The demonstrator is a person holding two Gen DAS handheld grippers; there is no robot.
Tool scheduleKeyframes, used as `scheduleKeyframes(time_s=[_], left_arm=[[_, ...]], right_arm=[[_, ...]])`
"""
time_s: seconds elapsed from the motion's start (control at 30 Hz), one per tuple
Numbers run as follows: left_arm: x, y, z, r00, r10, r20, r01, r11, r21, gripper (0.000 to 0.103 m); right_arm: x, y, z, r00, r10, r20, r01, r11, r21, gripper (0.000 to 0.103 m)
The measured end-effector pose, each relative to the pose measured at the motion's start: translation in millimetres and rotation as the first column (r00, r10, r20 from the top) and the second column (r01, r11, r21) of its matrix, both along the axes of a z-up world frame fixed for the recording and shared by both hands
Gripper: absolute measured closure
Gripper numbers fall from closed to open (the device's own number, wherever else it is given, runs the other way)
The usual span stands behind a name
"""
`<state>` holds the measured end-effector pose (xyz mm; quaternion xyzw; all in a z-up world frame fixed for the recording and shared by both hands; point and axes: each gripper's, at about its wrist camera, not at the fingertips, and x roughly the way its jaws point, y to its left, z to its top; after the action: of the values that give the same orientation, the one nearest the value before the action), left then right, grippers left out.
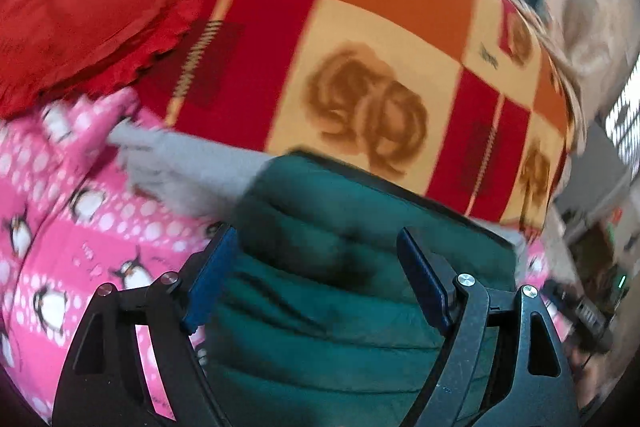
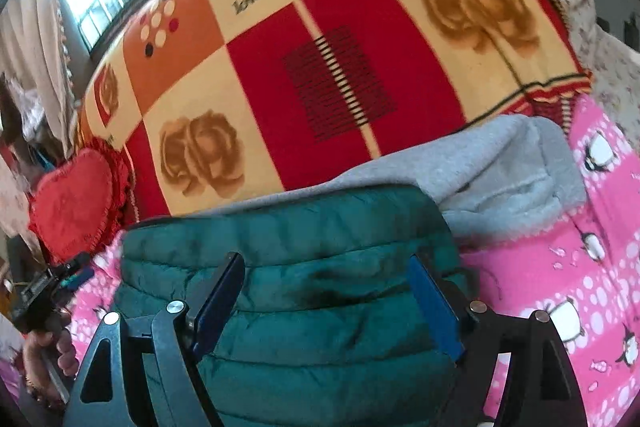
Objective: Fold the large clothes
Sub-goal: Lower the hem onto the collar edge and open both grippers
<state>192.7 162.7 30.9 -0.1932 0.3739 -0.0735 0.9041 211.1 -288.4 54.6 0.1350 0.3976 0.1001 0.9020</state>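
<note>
The green quilted jacket (image 2: pixel 304 291) lies folded into a compact bundle on a bed, and everything else is placed around it. It rests on top of a grey hoodie (image 2: pixel 508 179), whose hood sticks out beyond the jacket's far right corner in the right wrist view and whose grey fabric shows past the jacket's far left edge in the left wrist view (image 1: pixel 188 175). Under both garments is a pink blanket with penguins (image 2: pixel 580 267), which spreads out on either side of the jacket. Beyond the jacket, further up the bed, is a bedspread of red, orange and cream squares with rose prints (image 2: pixel 340 67). A red heart-shaped cushion (image 2: pixel 72 207) sits on the bed off the jacket's far left corner. The left gripper (image 1: pixel 316 267) hangs over the jacket with its blue-padded fingers (image 1: pixel 212 271) spread wide, the jacket's quilted surface showing between them; whether the tips touch the fabric cannot be told. The right gripper (image 2: pixel 326 291) is likewise above the jacket, its fingers (image 2: pixel 434 303) wide apart and clamped on nothing. In the right wrist view the left gripper appears at the jacket's left side, held in the person's hand (image 2: pixel 48 355).
</note>
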Motion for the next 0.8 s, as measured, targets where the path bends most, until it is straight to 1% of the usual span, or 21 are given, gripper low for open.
scheduleKeyframes(time_s=[0.07,0.13,0.2,0.23,0.27,0.3,0.33,0.37,0.4,0.47,0.53,0.63,0.7,0.8], left_arm=[[10,-25,1,0.998,-0.053,0.020,0.051,0.996,0.075,0.021],[27,-46,-2,0.997,-0.080,0.013,0.077,0.980,0.182,0.021],[46,-62,-12,0.997,-0.082,-0.008,0.080,0.945,0.317,0.021],[60,-70,-25,0.996,-0.074,-0.056,0.090,0.916,0.392,0.021],[70,-75,-39,0.992,-0.060,-0.106,0.102,0.892,0.440,0.021],[77,-79,-56,0.987,-0.045,-0.156,0.115,0.872,0.476,0.021],[82,-82,-77,0.976,-0.048,-0.210,0.145,0.869,0.473,0.021],[83,-83,-89,0.973,-0.056,-0.225,0.154,0.885,0.441,0.020],[82,-82,-93,0.977,-0.044,-0.208,0.132,0.893,0.430,0.019],[82,-82,-98,0.983,-0.022,-0.181,0.099,0.896,0.432,0.018],[87,-80,-104,0.983,-0.008,-0.186,0.090,0.895,0.437,0.016],[97,-75,-111,0.981,0.013,-0.192,0.073,0.898,0.433,0.012],[100,-76,-113,0.982,0.022,-0.188,0.067,0.889,0.453,0.011],[100,-74,-110,0.981,0.027,-0.190,0.065,0.886,0.460,0.011]], right_arm=[[14,16,-1,1.000,0.013,-0.014,-0.013,0.998,-0.061,0.022],[31,31,-8,0.999,0.031,-0.038,-0.036,0.987,-0.157,0.020],[54,42,-31,0.993,0.037,-0.114,-0.066,0.962,-0.263,0.018],[61,42,-45,0.987,0.023,-0.159,-0.069,0.955,-0.287,0.018],[68,39,-63,0.977,0.011,-0.215,-0.074,0.954,-0.290,0.016],[70,35,-73,0.971,0.014,-0.238,-0.081,0.959,-0.273,0.012],[72,29,-82,0.972,0.031,-0.234,-0.088,0.968,-0.236,0.010],[72,25,-85,0.977,0.036,-0.210,-0.085,0.971,-0.225,0.007],[72,22,-88,0.982,0.037,-0.186,-0.080,0.970,-0.229,0.005],[79,18,-97,0.981,0.046,-0.188,-0.088,0.972,-0.220,0.003],[84,15,-102,0.979,0.040,-0.199,-0.082,0.975,-0.207,0.002],[88,18,-105,0.979,0.030,-0.199,-0.075,0.973,-0.219,0.002],[89,16,-106,0.979,0.029,-0.201,-0.072,0.975,-0.210,0.002],[87,16,-102,0.979,0.032,-0.204,-0.074,0.976,-0.204,0.002]])
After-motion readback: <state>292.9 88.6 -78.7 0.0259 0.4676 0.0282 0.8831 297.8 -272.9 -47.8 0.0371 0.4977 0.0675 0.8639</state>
